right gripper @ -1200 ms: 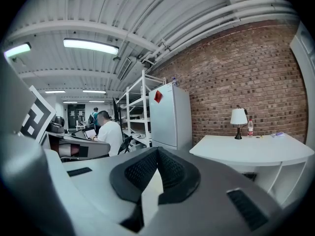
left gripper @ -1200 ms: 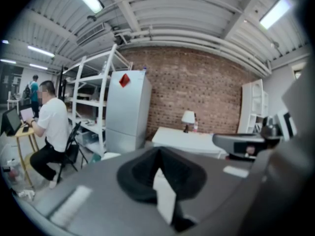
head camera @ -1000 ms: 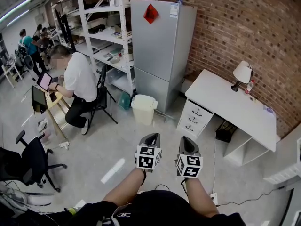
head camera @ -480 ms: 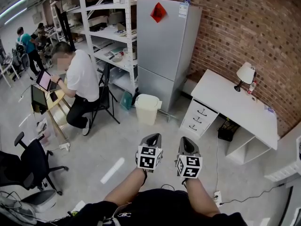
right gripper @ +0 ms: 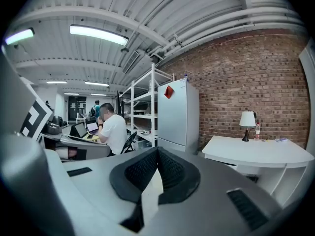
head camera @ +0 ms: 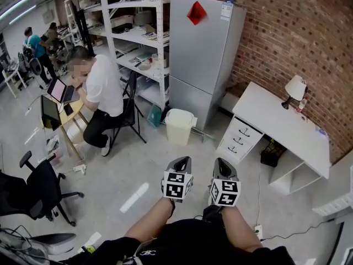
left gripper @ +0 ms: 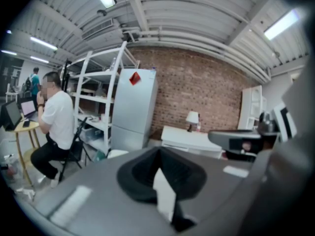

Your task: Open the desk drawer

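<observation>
**Both hand-held grippers closed and empty; desk drawers shut**

In the head view, the left hand-held gripper [head camera: 181, 161] and the right hand-held gripper [head camera: 222, 163] were held side by side, close to the body. Both were positioned above the floor [head camera: 127, 164] and well apart from the desk [head camera: 276, 120]. In each gripper view, the jaws were seen pressed together at the tips, with nothing between them.

The white desk was set against the brick wall [head camera: 309, 32]. A stack of three drawers [head camera: 240, 139] was located under the desk end nearest the refrigerator [head camera: 204, 48]. All three fronts were seen closed, each fitted with a dark handle. A lamp [head camera: 295, 87] was stood at the far edge of the desk, by the wall.

A pale bin [head camera: 180, 126] was placed on the floor just beside the refrigerator. White shelving [head camera: 138, 32] was observed to the left of the refrigerator, and a seated person [head camera: 102, 87] was seen at a laptop [head camera: 62, 90] near it
</observation>
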Tool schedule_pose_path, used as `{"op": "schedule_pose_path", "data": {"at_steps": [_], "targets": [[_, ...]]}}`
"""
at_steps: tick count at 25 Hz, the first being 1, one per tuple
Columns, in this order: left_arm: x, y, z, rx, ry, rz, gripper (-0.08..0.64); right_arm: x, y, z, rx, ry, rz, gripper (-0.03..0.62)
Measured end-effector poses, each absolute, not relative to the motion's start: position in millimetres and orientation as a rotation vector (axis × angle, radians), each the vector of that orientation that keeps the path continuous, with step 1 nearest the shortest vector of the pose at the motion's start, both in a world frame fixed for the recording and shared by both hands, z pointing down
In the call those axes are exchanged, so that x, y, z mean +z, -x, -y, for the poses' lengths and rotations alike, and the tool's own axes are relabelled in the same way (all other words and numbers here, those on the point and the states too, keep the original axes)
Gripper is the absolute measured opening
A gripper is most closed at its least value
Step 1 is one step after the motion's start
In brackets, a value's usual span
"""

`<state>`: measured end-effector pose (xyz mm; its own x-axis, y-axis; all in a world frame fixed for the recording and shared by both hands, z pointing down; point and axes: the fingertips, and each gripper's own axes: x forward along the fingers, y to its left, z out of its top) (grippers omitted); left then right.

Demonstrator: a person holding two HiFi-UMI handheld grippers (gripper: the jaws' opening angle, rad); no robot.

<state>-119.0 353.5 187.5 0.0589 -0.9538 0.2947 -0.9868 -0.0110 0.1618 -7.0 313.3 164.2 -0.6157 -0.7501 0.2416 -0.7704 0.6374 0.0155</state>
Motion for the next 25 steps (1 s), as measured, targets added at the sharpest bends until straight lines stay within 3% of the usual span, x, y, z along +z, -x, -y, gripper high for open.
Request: {"op": "schedule_pose_path", "data": {"at_steps": [12,25], "targets": [[194,131,-311,0.193,-2.005,1.992,-0.003,167,12,-254,0.156,-1.289,2.665,0.000],[202,122,-152,0.205,-1.941,2.027,-0.003,178,7,-82,0.190,-1.267,2.692,0.000]]}}
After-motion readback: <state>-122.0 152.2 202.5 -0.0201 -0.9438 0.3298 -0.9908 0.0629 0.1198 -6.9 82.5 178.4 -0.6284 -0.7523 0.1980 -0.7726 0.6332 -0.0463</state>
